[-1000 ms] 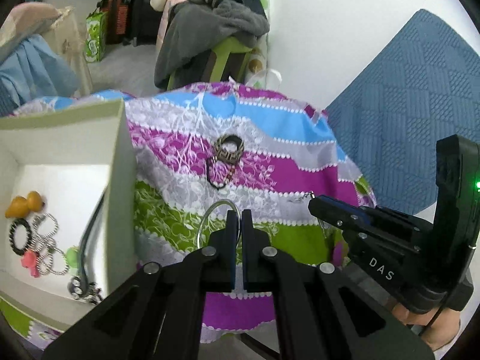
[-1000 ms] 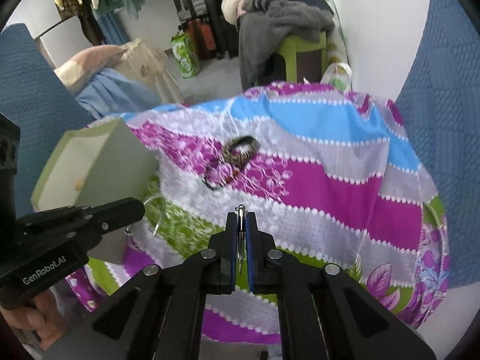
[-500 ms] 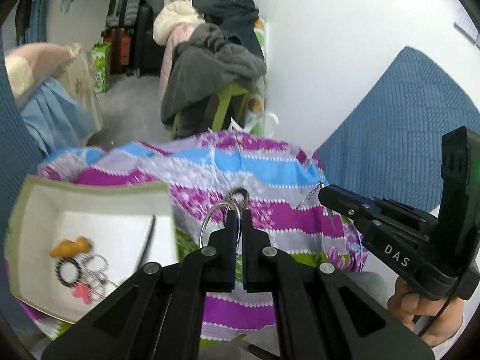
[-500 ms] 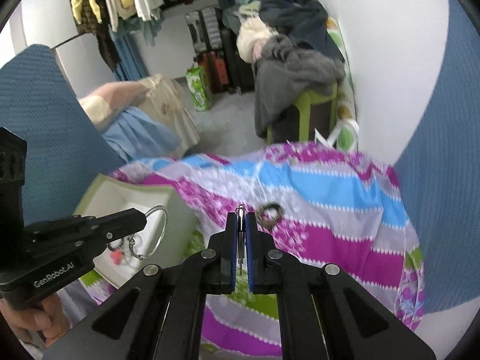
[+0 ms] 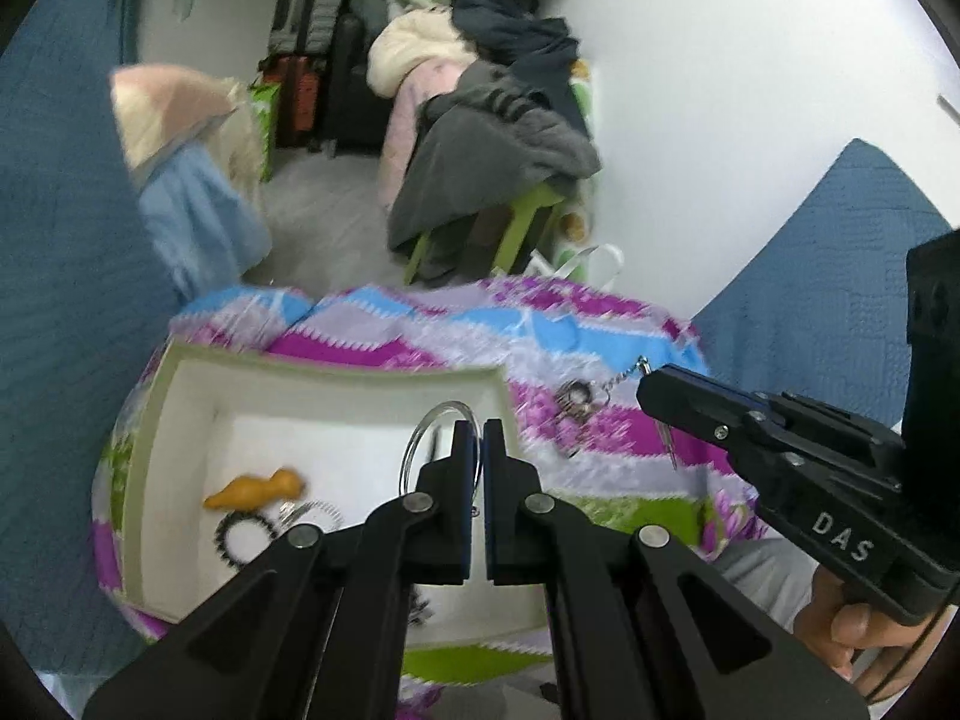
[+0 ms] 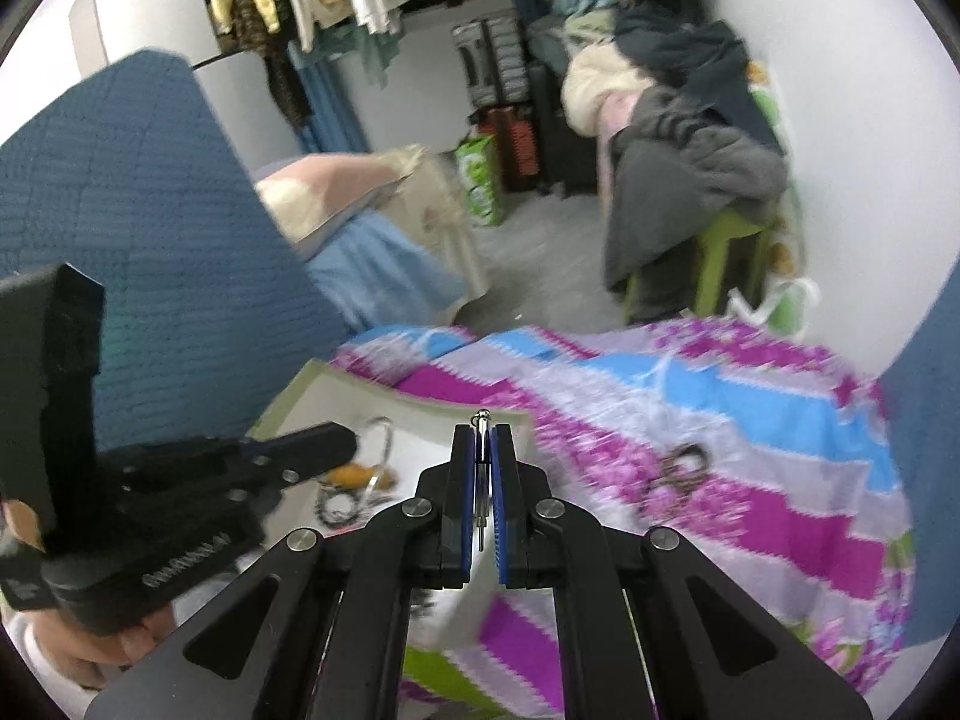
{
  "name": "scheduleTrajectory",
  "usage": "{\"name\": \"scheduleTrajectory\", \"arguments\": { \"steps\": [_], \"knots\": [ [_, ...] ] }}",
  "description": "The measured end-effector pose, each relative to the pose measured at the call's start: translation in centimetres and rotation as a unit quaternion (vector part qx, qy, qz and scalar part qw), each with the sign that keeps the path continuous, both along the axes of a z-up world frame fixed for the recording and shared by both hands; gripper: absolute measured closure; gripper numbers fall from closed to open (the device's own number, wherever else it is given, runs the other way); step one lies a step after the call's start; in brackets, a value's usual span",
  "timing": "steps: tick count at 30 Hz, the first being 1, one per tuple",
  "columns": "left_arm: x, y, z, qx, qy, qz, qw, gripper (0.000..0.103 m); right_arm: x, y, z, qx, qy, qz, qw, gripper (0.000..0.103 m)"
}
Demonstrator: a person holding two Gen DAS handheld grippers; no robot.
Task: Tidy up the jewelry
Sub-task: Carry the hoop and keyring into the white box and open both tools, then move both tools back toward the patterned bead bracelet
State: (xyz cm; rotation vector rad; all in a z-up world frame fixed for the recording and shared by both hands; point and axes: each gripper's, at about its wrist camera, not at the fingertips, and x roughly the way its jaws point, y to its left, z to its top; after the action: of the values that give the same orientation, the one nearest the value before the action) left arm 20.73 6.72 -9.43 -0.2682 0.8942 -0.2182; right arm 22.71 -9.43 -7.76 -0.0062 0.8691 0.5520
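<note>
Left wrist view: left gripper pinching thin silver wire bangle over shallow cream cardboard box; right gripper clamping slim metal chain pendant; risk of either slipping from such thin holds.

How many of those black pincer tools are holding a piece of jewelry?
2. The left gripper pinches a silver hoop above the white box. The right gripper clamps a thin metal piece beside that box.

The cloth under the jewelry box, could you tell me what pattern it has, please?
Wavy magenta, blue, lilac and green stripes on the cloth, clearest in the right wrist view.
</note>
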Motion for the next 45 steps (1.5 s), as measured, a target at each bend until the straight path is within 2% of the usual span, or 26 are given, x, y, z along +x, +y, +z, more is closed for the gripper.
{"name": "scheduleTrajectory", "arguments": {
  "steps": [7,12,17,20,23,25,26,29,31,37,45],
  "knots": [
    [-1.4,2.8,-4.3,-0.008,0.037,0.019,0.9991,0.101,-0.4,4.1,-4.3,-0.02,0.038,0.028,0.999,0.099],
    [-2.2,3.5,-6.2,-0.01,0.048,0.025,0.9985,0.101,-0.8,4.5,-7.2,-0.034,0.064,0.032,0.997,0.099],
    [-2.6,3.7,-6.8,-0.011,0.051,0.025,0.9983,0.101,-1.0,3.9,-8.3,-0.032,0.078,0.035,0.996,0.099],
    [-2.6,3.6,-6.3,-0.008,0.044,0.028,0.9986,0.101,-1.0,3.4,-7.9,-0.022,0.081,0.038,0.996,0.096],
    [-2.8,3.9,-5.5,-0.007,0.034,0.033,0.9989,0.101,-1.0,3.0,-6.8,-0.013,0.073,0.046,0.996,0.078],
    [-3.0,4.2,-4.7,-0.016,0.03,0.038,0.9987,0.1,-1.1,2.7,-5.7,-0.008,0.061,0.051,0.997,0.075],
    [-3.1,4.2,-4.5,-0.017,0.028,0.041,0.9986,0.094,-1.3,2.5,-5.0,-0.007,0.051,0.052,0.997,0.075],
    [-3.7,4.2,-2.9,-0.009,0.008,0.06,0.9981,0.053,-1.5,1.6,-3.1,-0.003,0.021,0.054,0.998,0.069],
    [-4.1,3.7,-1.7,-0.007,-0.011,0.064,0.9978,0.052,-1.6,0.7,-2.0,0.003,0.003,0.053,0.999,0.063],
    [-3.9,0.9,0.4,-0.015,-0.042,0.061,0.9971,0.052,-1.4,-3.2,0.3,0.008,-0.04,0.035,0.999,0.061],
    [-2.3,-4.6,0.8,-0.034,-0.061,0.045,0.9966,0.052,-0.3,-9.7,-0.2,0.007,-0.054,-0.003,0.999,0.061]
  ]
}}
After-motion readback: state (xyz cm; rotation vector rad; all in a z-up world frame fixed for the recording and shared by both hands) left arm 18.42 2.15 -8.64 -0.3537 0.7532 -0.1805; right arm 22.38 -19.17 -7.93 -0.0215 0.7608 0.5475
